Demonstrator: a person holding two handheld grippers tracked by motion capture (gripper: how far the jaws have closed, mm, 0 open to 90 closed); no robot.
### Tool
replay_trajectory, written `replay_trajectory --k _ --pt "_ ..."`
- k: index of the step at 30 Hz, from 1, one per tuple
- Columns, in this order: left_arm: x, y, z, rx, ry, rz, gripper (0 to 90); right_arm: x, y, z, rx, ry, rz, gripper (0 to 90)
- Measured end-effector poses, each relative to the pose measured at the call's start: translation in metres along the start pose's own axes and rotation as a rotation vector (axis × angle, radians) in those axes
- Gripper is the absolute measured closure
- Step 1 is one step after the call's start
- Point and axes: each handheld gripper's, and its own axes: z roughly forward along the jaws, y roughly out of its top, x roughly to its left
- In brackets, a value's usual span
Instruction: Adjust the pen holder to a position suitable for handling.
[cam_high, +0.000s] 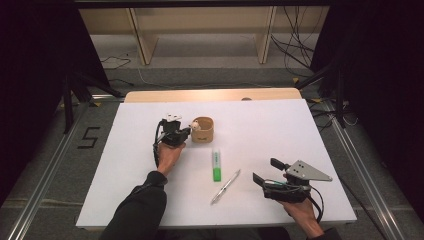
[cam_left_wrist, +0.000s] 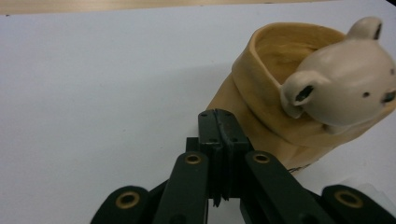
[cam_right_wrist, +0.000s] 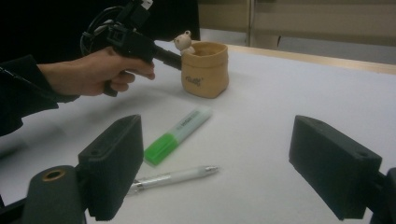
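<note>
Early stage: left hand-held gripper (cam_left_wrist: 218, 140) pressed together, empty, beside tan bear pen pot (cam_high: 203, 129) mid-counter; right hand-held gripper (cam_right_wrist: 233, 163) spread wide; green highlighter (cam_high: 216, 164) and pen (cam_high: 225, 186) not yet potted.

Desk (cam_high: 280, 125): white work surface with a pale wood edge showing along the far side. A tan pouch-shaped holder (cam_high: 203, 130) with a small bear figure on its rim stands upright left of centre. Nearer the person, a green highlighter (cam_high: 216, 164) lies just beside a silver pen (cam_high: 225, 186), the two apart.
</note>
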Motion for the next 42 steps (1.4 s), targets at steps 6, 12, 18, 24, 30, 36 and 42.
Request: replay_trajectory --k 6,12,18,24,30,36,42 --pt "0.0 0.001 0.004 0.023 -0.013 -0.022 89.2 0.0 0.0 0.0 0.0 0.001 0.003 18.8" --pt "-0.003 0.003 0.005 0.018 0.017 -0.018 89.3 0.0 0.0 0.001 0.007 0.002 0.0 18.9" --pt "-0.006 0.004 0.006 0.023 0.032 -0.009 89.3 0.0 0.0 0.002 0.009 0.004 0.001 18.8" --pt "-0.021 0.005 0.013 0.024 0.014 0.018 89.3 0.0 0.0 0.002 0.009 0.006 -0.002 18.9" --pt "-0.033 0.008 0.021 0.026 0.013 0.025 89.3 -0.001 0.0 0.001 0.009 0.005 0.001 18.9" --pt "-0.041 0.009 0.025 0.02 0.008 0.024 89.3 -0.001 0.0 0.001 0.011 0.005 0.002 18.9" --pt "-0.042 0.01 0.026 0.017 0.009 -0.001 89.2 -0.001 0.0 0.001 0.01 0.006 0.002 18.9"
